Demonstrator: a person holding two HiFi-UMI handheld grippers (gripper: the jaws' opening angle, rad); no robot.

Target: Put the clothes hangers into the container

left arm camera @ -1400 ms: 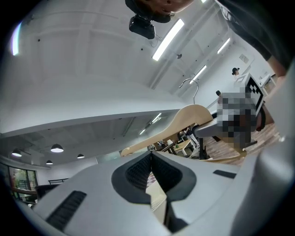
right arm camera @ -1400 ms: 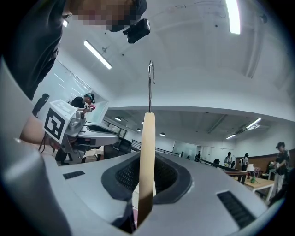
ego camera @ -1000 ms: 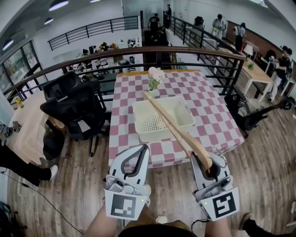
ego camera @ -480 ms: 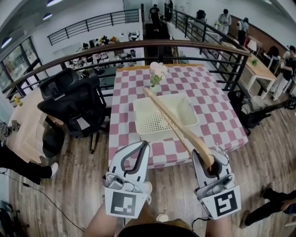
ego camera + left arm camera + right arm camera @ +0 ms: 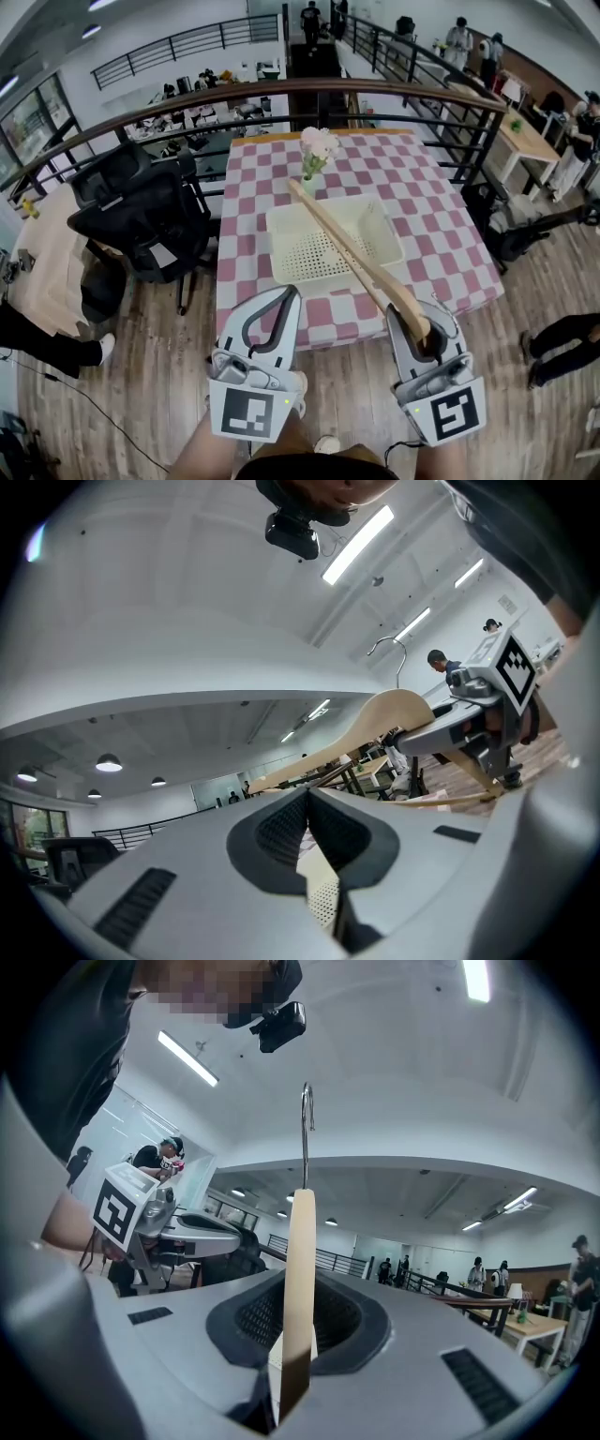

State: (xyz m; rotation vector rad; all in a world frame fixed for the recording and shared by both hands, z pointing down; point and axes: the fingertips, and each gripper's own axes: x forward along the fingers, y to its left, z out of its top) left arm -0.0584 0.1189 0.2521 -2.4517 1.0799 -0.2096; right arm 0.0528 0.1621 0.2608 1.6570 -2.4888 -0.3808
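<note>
The right gripper's (image 5: pixel 424 337) pads pinch the near part of the wooden hanger (image 5: pixel 352 253). Beyond them it runs forward and leftward above the white container (image 5: pixel 277 225), its far tip near the flower vase (image 5: pixel 312 169). To the left, the left gripper's (image 5: pixel 289 300) jaws are pressed together, empty. Both hang short of the table's (image 5: pixel 441 225) near edge, over open floor.

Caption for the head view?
Wooden hanger in the right hand-held gripper, white container on the checkered table ahead; left hand-held gripper shut, empty.
</note>
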